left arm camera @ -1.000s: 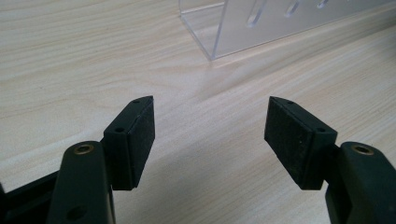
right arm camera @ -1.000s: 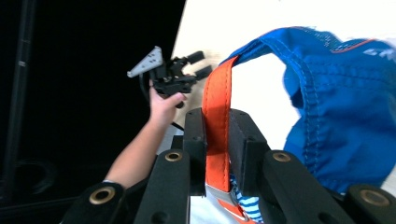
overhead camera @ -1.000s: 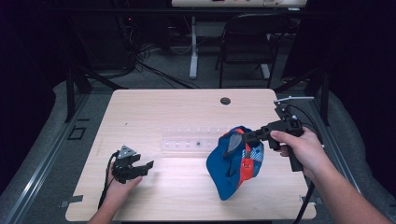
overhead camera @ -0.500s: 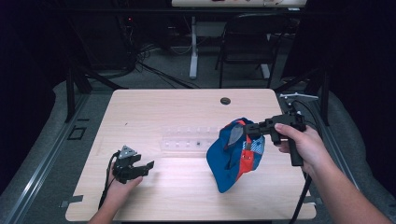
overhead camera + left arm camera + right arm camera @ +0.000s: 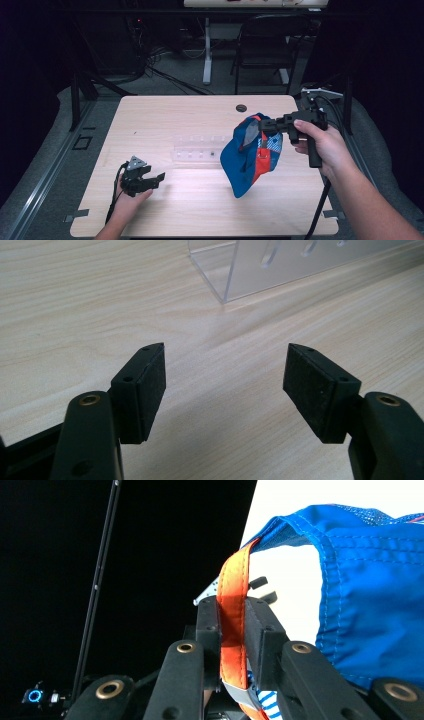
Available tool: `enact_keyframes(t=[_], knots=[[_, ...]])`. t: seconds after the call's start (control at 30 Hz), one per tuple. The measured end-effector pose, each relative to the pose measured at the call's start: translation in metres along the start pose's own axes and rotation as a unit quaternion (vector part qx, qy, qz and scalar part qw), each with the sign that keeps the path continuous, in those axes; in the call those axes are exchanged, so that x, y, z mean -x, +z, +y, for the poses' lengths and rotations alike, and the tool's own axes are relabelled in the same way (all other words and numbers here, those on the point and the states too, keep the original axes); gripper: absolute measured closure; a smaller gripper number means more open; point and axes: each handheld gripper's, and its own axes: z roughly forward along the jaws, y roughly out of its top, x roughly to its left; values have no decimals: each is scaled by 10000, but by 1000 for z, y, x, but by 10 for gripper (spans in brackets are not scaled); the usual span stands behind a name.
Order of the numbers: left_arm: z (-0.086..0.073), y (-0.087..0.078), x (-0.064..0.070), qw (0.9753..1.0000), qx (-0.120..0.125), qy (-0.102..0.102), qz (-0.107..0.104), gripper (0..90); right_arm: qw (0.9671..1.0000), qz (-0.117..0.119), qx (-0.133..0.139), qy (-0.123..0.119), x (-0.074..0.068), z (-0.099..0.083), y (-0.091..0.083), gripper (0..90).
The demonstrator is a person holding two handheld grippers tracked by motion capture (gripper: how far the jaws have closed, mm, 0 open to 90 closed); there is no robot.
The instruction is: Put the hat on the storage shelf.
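A blue cap [image 5: 248,155] with orange and patterned panels hangs in the air over the table's right half. My right gripper [image 5: 260,125] is shut on its orange strap [image 5: 231,625], with the blue cloth [image 5: 365,590] draped off to the right. At the front left of the wooden table [image 5: 165,120] my left gripper [image 5: 152,179] rests low, open, with nothing between its pads [image 5: 145,390]. Bare wood lies under its jaws.
A clear plastic rack [image 5: 197,150] lies at the table's middle; its corner [image 5: 260,270] stands just ahead of the left gripper. A round grommet hole [image 5: 241,107] sits near the far edge. A chair [image 5: 265,45] and desk legs stand behind the table.
My right gripper has lifted the cap higher and carried it slightly away from the table surface. The left gripper has stayed put.
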Motion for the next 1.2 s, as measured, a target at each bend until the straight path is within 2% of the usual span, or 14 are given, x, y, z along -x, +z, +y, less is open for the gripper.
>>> enact_keyframes(t=[0.37, 0.4, 0.63, 0.8, 1.0, 1.13, 1.2], knots=[[0, 1, 3, 10000, -2, 37, -33, 350, 9998, -33, 166, -84, -19, 16, 3, 781], [0, 1, 3, 9999, -13, 91, -42, 353, 9998, -31, 172, -89, -20, 18, 4, 781], [1, 0, 6, 9999, 7, 146, -64, 365, 9996, 42, 287, -77, -23, 30, 11, 781], [1, 1, 10, 9997, 30, 207, -115, 365, 9993, -57, 363, -29, -24, 41, 18, 781], [4, 1, 19, 9987, 100, 399, -288, 365, 9987, -36, 513, 16, -23, 53, 23, 781], [8, 3, 31, 9978, 168, 475, -425, 376, 9977, -26, 670, 55, -22, 60, 25, 781], [12, 3, 39, 9967, 242, 531, -563, 376, 9974, -55, 717, 28, -21, 62, 26, 781]])
